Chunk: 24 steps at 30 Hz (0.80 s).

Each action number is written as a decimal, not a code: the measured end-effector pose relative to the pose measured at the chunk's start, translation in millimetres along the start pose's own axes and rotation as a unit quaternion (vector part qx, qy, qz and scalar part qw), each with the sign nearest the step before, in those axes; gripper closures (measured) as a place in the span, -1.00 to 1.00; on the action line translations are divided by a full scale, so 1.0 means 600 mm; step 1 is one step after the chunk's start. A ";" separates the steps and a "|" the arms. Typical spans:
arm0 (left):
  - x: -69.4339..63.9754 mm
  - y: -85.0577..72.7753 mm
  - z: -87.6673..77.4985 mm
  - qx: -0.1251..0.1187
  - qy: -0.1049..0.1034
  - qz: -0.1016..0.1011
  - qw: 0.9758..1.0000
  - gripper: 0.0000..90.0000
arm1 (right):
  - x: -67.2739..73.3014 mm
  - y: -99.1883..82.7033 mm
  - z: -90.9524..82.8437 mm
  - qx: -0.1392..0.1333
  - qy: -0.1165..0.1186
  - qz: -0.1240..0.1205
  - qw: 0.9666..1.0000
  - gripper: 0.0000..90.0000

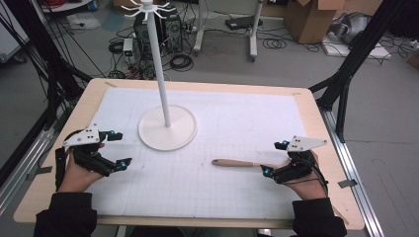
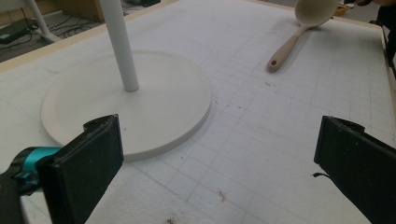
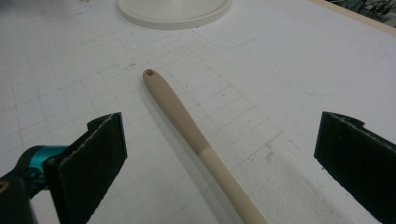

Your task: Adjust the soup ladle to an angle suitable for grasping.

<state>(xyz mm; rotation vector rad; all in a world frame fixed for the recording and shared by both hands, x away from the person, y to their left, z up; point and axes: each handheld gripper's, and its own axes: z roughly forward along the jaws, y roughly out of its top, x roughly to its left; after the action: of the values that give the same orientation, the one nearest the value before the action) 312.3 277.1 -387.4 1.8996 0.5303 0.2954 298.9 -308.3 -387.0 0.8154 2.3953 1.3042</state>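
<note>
While your right gripper straddles the spoon handle with jaws spread, your left gripper gapes beside the stand.

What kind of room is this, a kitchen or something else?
Probably a lab or workshop, not a kitchen. Cables and electronic boxes lie on the floor, cardboard boxes sit at the back, and the table's gridded white mat and black frame struts suggest a recording setup.

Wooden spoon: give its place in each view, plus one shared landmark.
High view: wooden spoon lies right of centre, handle pointing left.
Left gripper view: upper right, bowl farthest away.
Right gripper view: handle runs up the middle.
Landmark: white stand base.
</note>
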 end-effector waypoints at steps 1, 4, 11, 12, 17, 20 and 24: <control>0.000 0.000 0.000 -0.002 -0.001 0.001 1.000 -0.96 | -0.001 -0.001 0.000 0.001 0.000 0.002 1.000 -0.98; -0.001 0.001 0.000 -0.003 -0.002 0.002 1.000 -0.96 | -0.001 -0.001 0.001 -0.001 -0.001 0.002 1.000 -0.98; -0.004 0.002 0.002 -0.008 -0.009 0.005 1.000 -0.96 | 0.001 -0.001 0.004 0.009 -0.002 0.001 1.000 -0.98; -0.004 0.002 0.002 -0.009 -0.009 0.005 1.000 -0.96 | 0.001 -0.001 0.003 0.008 -0.001 0.002 1.000 -0.98; -0.005 0.002 0.003 -0.012 -0.012 0.005 1.000 -0.96 | -0.001 -0.002 0.002 0.008 -0.003 0.004 1.000 -0.98; -0.006 0.002 0.003 -0.012 -0.013 0.006 1.000 -0.96 | -0.002 -0.002 0.003 0.008 -0.005 0.003 1.000 -0.98; -0.007 0.002 0.003 -0.008 -0.011 0.007 1.000 -0.96 | 0.000 -0.001 0.006 0.012 -0.002 0.002 1.000 -0.98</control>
<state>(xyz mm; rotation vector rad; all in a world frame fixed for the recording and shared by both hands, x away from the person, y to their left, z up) 309.8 273.2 -387.1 1.8895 0.4982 0.2878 300.4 -306.5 -389.5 0.8293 2.4112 1.2764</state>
